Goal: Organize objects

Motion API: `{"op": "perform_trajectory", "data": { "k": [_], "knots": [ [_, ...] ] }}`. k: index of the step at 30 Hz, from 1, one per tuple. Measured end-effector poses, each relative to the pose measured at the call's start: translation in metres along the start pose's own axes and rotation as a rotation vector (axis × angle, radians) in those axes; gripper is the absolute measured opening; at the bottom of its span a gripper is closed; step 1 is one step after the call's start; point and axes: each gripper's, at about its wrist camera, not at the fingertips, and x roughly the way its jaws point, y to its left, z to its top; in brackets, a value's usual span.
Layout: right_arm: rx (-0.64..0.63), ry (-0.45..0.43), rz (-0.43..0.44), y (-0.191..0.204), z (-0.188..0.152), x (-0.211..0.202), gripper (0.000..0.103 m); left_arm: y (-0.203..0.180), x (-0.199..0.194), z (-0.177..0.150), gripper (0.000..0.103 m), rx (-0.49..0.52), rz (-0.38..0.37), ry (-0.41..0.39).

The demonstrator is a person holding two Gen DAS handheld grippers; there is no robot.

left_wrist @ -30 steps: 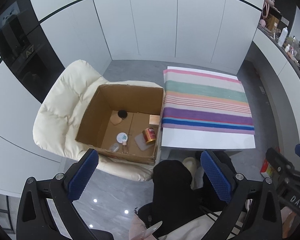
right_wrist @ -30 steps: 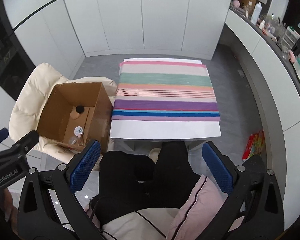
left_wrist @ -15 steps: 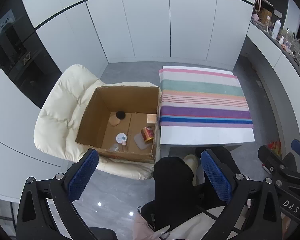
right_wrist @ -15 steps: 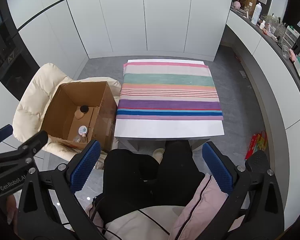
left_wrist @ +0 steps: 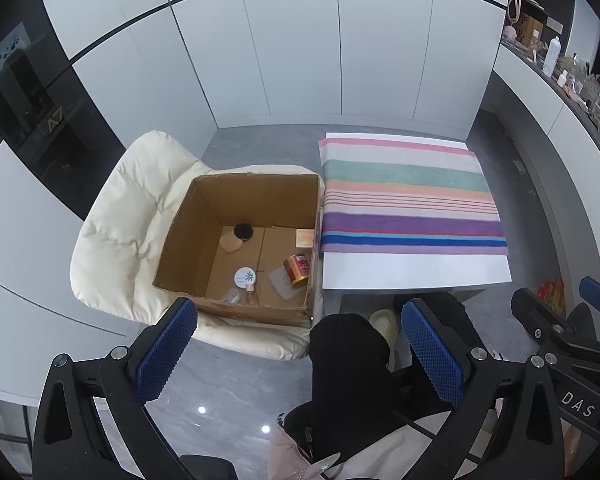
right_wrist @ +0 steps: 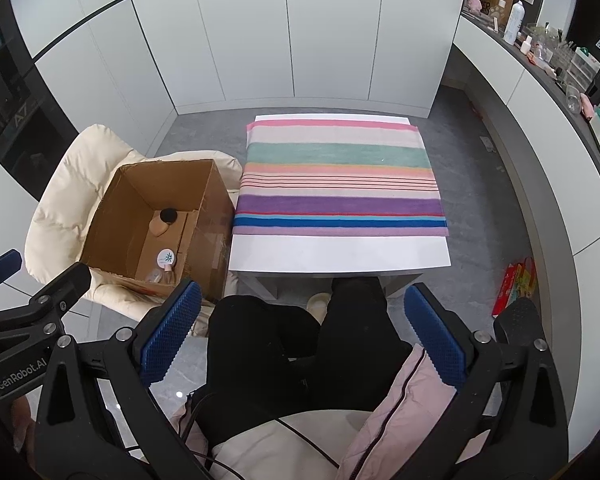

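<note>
An open cardboard box rests on a cream padded chair; it also shows in the right wrist view. Inside lie a red-gold can, a white round lid, a black puff, a beige sponge, a peach block and a clear pouch. My left gripper is open and empty, held high over my lap, near the box. My right gripper is open and empty above my legs, in front of the table.
A white table carries a striped cloth to the right of the box. White cabinets line the back. A cluttered counter runs along the right. A colourful packet lies on the floor at right.
Both grippers have risen and drawn back, so the box and table look smaller and lower in both views. Both stay open and empty.
</note>
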Motion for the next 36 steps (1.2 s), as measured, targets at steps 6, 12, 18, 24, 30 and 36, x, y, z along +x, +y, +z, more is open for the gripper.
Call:
{"op": "perform_trajectory", "data": {
  "k": [6, 12, 18, 24, 30, 36],
  "knots": [
    [0.002, 0.001, 0.004, 0.001, 0.0002, 0.0019, 0.103, -0.0011, 0.0015, 0.0002, 0.103, 0.004, 0.001, 0.005],
    [-0.008, 0.0, -0.003, 0.0012, -0.0008, 0.0029, 0.103, -0.0021, 0.0021, -0.0002, 0.103, 0.006, -0.002, 0.008],
    [-0.007, -0.001, -0.004, 0.0005, -0.0009, 0.0032, 0.103, -0.0039, 0.0029, -0.0004, 0.103, 0.011, -0.001, 0.01],
    [-0.005, 0.005, -0.002, -0.0021, -0.0009, 0.005, 0.103, -0.0044, 0.0038, -0.0008, 0.103, 0.014, -0.005, 0.013],
    [-0.005, 0.0, -0.007, -0.0029, -0.0007, 0.0053, 0.103, -0.0053, 0.0045, -0.0015, 0.103, 0.015, -0.005, 0.015],
    [-0.002, 0.005, -0.001, -0.0034, -0.0013, 0.0076, 0.103, -0.0057, 0.0059, -0.0011, 0.103, 0.01, -0.008, 0.02]
  ]
}}
